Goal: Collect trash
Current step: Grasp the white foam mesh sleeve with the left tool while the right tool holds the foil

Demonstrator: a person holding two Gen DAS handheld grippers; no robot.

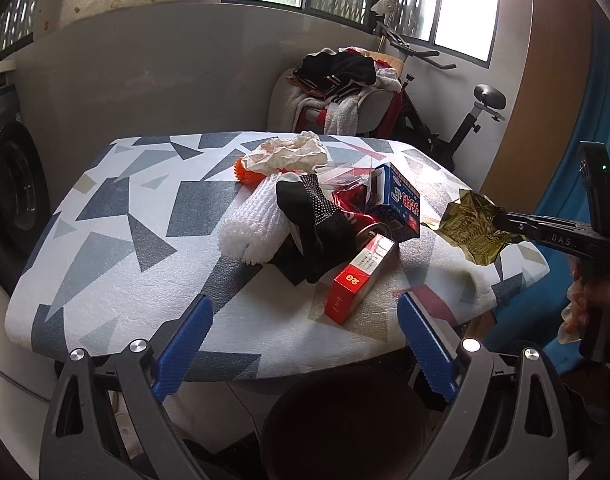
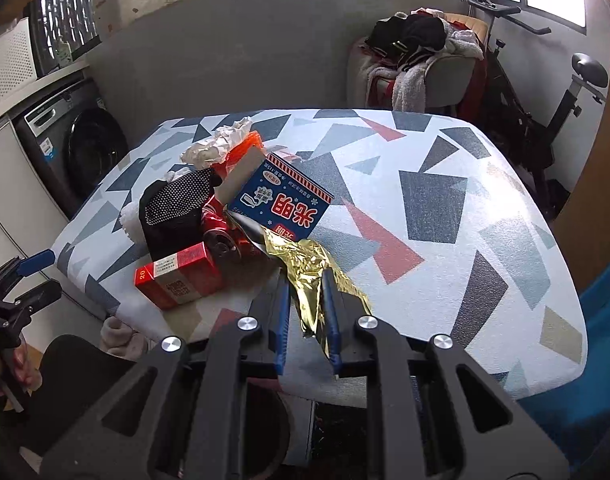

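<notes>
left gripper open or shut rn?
Open. In the left wrist view the left gripper has its blue fingers spread wide with nothing between them, short of the red box.

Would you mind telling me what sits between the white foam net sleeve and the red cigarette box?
A black dotted sock lies between the foam net sleeve and the red cigarette box, clearest in the left wrist view.

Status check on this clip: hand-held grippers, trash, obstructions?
Right hand-held gripper shut on gold foil wrapper, lifted over table edge. Left hand-held gripper open, empty, facing red carton. Pile unobstructed.
</notes>
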